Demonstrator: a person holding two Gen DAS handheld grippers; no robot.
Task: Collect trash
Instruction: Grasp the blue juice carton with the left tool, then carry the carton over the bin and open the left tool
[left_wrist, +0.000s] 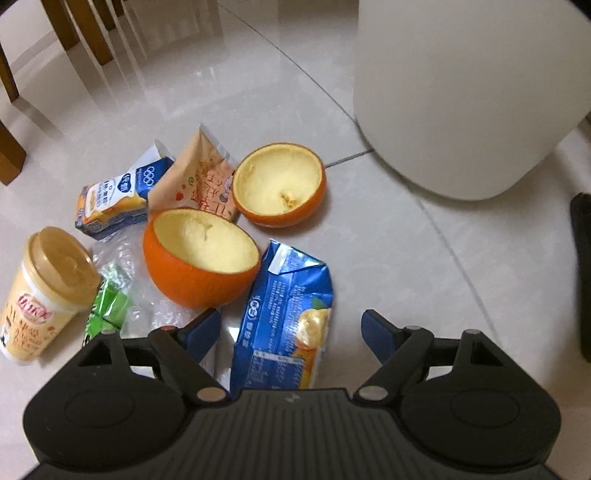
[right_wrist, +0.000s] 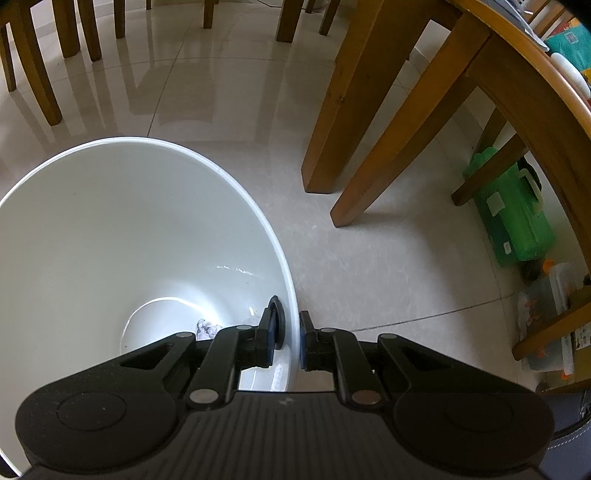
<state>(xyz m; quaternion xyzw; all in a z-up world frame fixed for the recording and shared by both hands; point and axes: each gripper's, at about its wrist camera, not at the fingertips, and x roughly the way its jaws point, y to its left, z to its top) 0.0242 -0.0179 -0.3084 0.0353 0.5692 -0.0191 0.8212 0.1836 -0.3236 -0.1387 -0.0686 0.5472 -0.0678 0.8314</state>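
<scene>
The white bin's rim (right_wrist: 291, 295) is clamped by the closed right claw (right_wrist: 290, 338), presumably to steady it, while the blue carton (left_wrist: 286, 317), lying on the floor between the spread fingers of the open left claw (left_wrist: 291, 334), is lined up for pickup.

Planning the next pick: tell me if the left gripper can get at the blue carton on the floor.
Probably yes: the left gripper is open, and the blue carton lies between its fingers with nothing on top.
</scene>
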